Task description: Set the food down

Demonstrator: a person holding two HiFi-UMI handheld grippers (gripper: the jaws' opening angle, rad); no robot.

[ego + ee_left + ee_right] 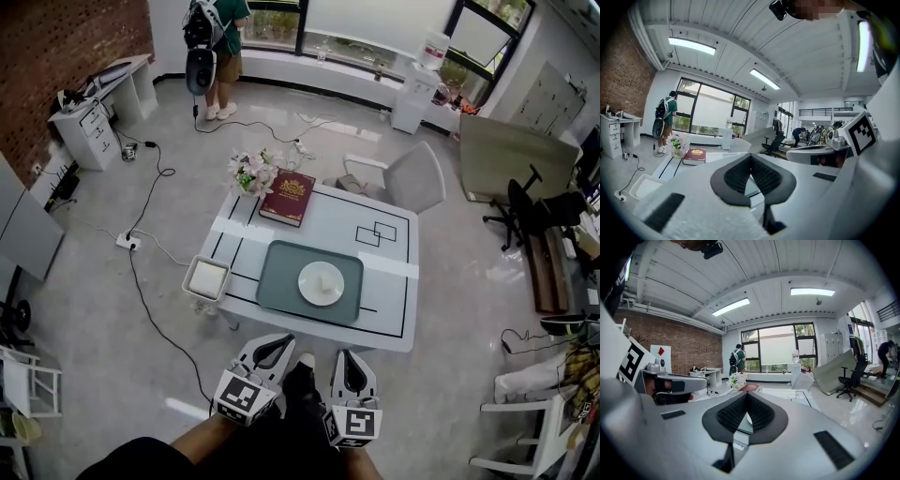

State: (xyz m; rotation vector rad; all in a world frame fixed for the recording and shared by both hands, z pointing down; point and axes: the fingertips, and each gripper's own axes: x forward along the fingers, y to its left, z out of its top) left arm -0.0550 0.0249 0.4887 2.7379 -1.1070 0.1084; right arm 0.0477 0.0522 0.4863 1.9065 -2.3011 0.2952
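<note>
A white plate [307, 292] holding a pale piece of food [325, 278] rests on a green placemat [281, 272] at the near side of the white table [394, 281]. Both grippers hang close to my body, below the table's front edge and apart from the plate. My left gripper [279, 341] is shut with nothing in it, and its dark pads [736, 176] meet at the tip. My right gripper [346, 356] is also shut and empty, its pads [761, 416] closed together. Neither gripper view shows the plate.
A red book [289, 197] and a flower pot [251, 172] stand at the table's far left. A white tray [207, 278] hangs at its left edge. Behind the table stands a grey chair [412, 178]. Cables [141, 225] cross the floor, and a person [220, 56] stands by the windows.
</note>
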